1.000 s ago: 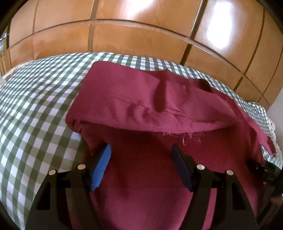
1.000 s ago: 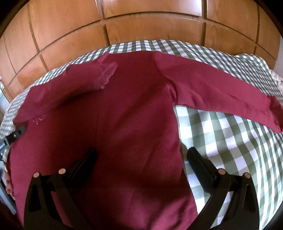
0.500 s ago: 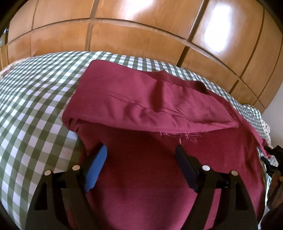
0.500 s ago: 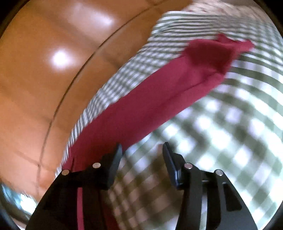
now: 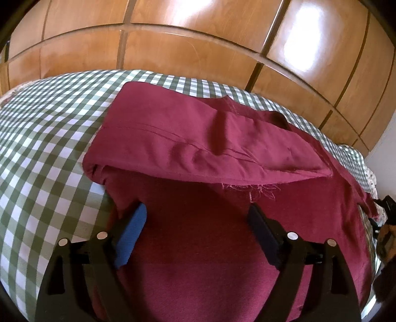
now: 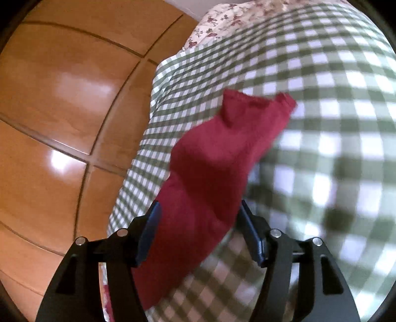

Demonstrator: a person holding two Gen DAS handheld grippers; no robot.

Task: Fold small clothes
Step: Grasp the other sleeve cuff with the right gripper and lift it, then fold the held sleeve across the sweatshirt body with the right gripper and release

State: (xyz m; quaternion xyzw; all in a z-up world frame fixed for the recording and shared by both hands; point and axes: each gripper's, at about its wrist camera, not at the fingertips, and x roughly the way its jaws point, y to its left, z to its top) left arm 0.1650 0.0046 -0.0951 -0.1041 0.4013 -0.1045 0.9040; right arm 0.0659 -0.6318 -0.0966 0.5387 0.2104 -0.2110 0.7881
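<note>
**A:** ok so where's everything at? The left gripper [image 5: 196, 223] has its fingers spread wide and nothing between the pads, hovering over the body of the dark red garment [image 5: 198, 247] on the green-checked bed cover [image 5: 44, 153]. Compared with half a second back that view barely changed, the camera just sits a touch differently and the folded-over left sleeve [image 5: 193, 146] looks the same, lying across the garment just ahead of the fingertips, frayed threads hanging off its lower edge

**B:** yeah the left one's basically parked. The right gripper [image 6: 198, 225] is where the change is. A second ago it was looking straight down over the whole garment, half a second ago it had swung toward the right sleeve [image 6: 217, 158] with the sleeve off to the left of its fingers. Now the sleeve runs right up between them, cuff well out ahead of the tips

**A:** pinching it though?

**B:** nope, fingers are apart with the cloth filling most of the gap; can't tell if the pads touch it, frame's pretty smeared. They're spread a bit wider than half a second ago too

**A:** background?

**B:** wooden wardrobe panels [image 6: 61, 111] off to the left of the right fingers, and some floral fabric [image 6: 222, 22] peeking out past the far end of the checked cover
</note>
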